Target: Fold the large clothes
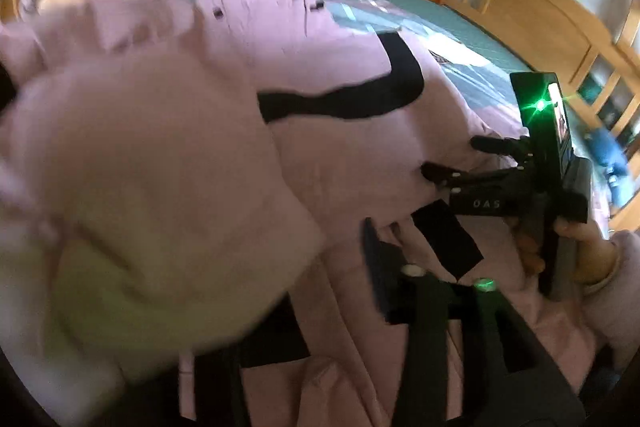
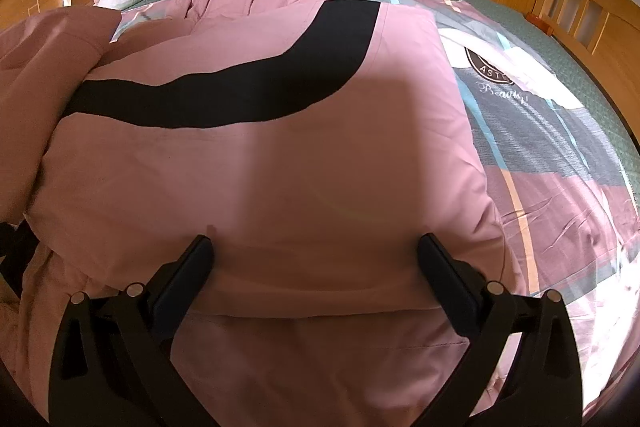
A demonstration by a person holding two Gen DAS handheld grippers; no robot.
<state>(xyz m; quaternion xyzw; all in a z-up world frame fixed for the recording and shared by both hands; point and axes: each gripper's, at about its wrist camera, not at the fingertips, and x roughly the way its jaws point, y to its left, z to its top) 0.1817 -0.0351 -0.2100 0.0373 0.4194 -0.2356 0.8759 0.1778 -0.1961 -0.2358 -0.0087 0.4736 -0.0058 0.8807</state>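
Pink jacket (image 2: 280, 167) fills the middle of the frame, spread on the bed (image 2: 560, 155). Right gripper (image 2: 316, 251) rests on it, jaws released; left gripper's (image 1: 320, 267) jaws I cannot tell. A side fold is underway; next, flatten it.

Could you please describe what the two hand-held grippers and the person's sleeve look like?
The right hand-held gripper is black, with flat rectangular fingers, silver pivot pins, a green light and pale lettering. The left hand-held gripper is similarly black with a green light. The sleeve is pale pink.
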